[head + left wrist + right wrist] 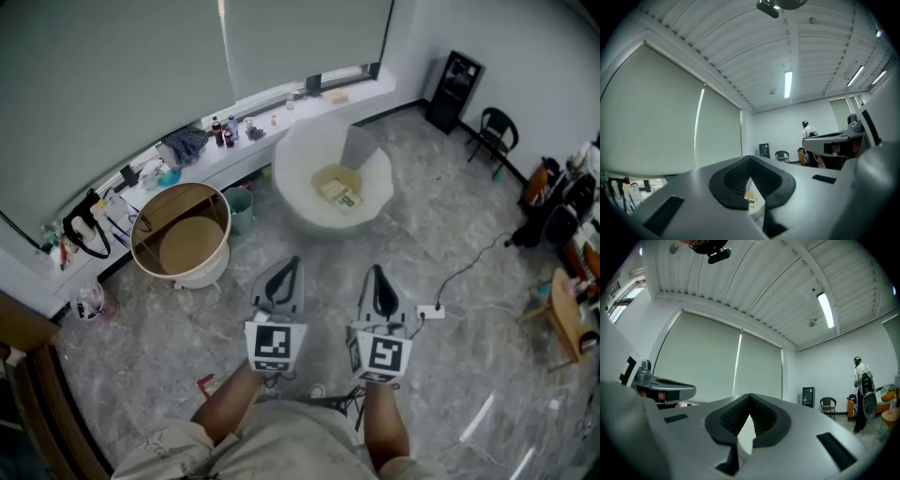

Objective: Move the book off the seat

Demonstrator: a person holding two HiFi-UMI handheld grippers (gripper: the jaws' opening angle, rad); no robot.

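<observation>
Book [343,196]: pale, flat, rectangular, dark patch on the cover. It lies on the yellow seat cushion [327,178] inside the white round tub armchair [302,159], towards the chair's front opening. Task not started, nothing touches the book.

Left gripper [286,276] and right gripper [378,283] are side by side, held level, both well short of the armchair on the near side, over the grey marbled floor [450,234]. Both have their jaws pressed fully together with nothing between the pads. The gripper views show the meshed pads meeting, and only the armchair shows through the slit below them.

Beside the armchair, left of it, stand a round wooden drum with a white outside [183,234] and a small green bin [242,208]. A white power strip [431,312] with a thin dark cable [469,265] lies on the floor to the near right of the armchair, just beside the right gripper's line in.

Risks, as judged from here:
- Jaws are closed. If not opened before reaching the armchair, they will just shove the book deeper into the seat.
- The book lies flat on a soft cushion. A jaw may fail to get under the edge, or may pinch the cushion fabric along with it.
- A one-corner pinch could let the cover flop open or the book slide out while lifting over the armchair's raised wall.
- The cable near the armchair is a trip or snag hazard on the walk in.
</observation>
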